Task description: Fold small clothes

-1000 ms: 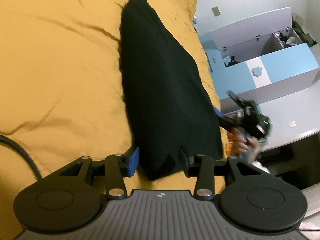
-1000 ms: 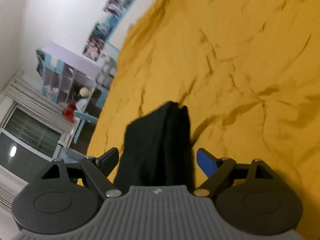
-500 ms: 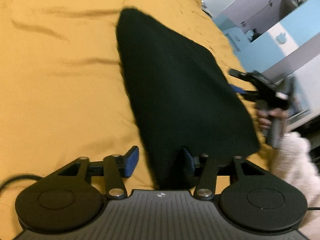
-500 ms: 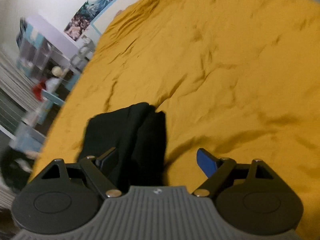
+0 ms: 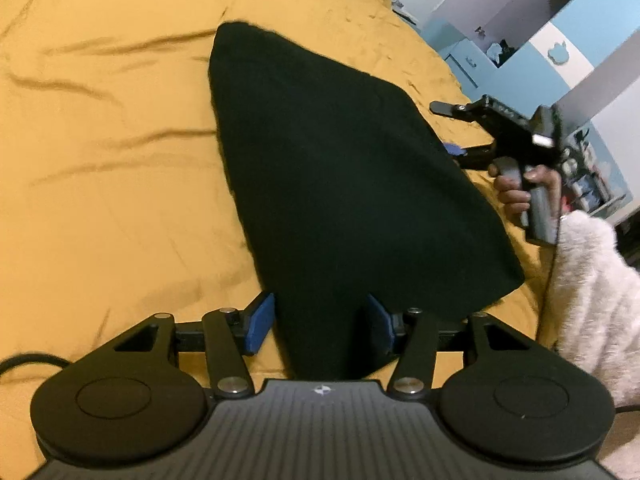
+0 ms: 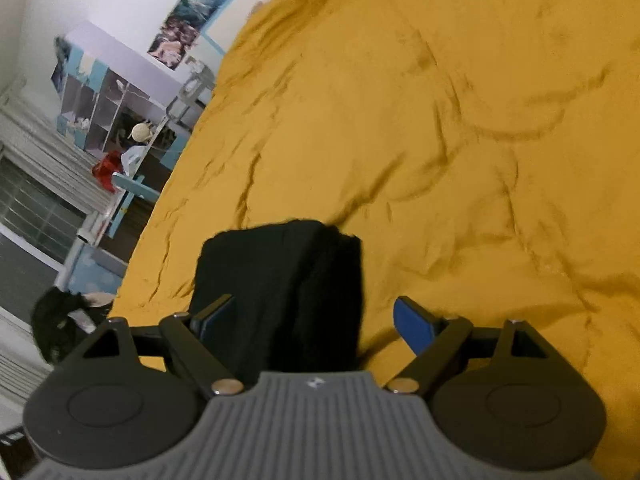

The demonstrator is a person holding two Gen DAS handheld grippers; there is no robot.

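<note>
My left view alone shows my right gripper (image 5: 452,128) at 2 o'clock, spread wide beside the black garment (image 5: 340,184); my right view alone shows the shelf unit (image 6: 104,100) at 10 o'clock. The cloth is matte and wedge-shaped on the creased mustard bedspread (image 5: 100,160). My left gripper (image 5: 320,322) is parted around its near corner. Since 1 second ago, the garment looks wider.

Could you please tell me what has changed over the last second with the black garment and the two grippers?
The right gripper has swung out from behind the black garment, which now spreads wider. Both grippers stay open, neither clamping the garment lying on the yellow bedspread.
</note>
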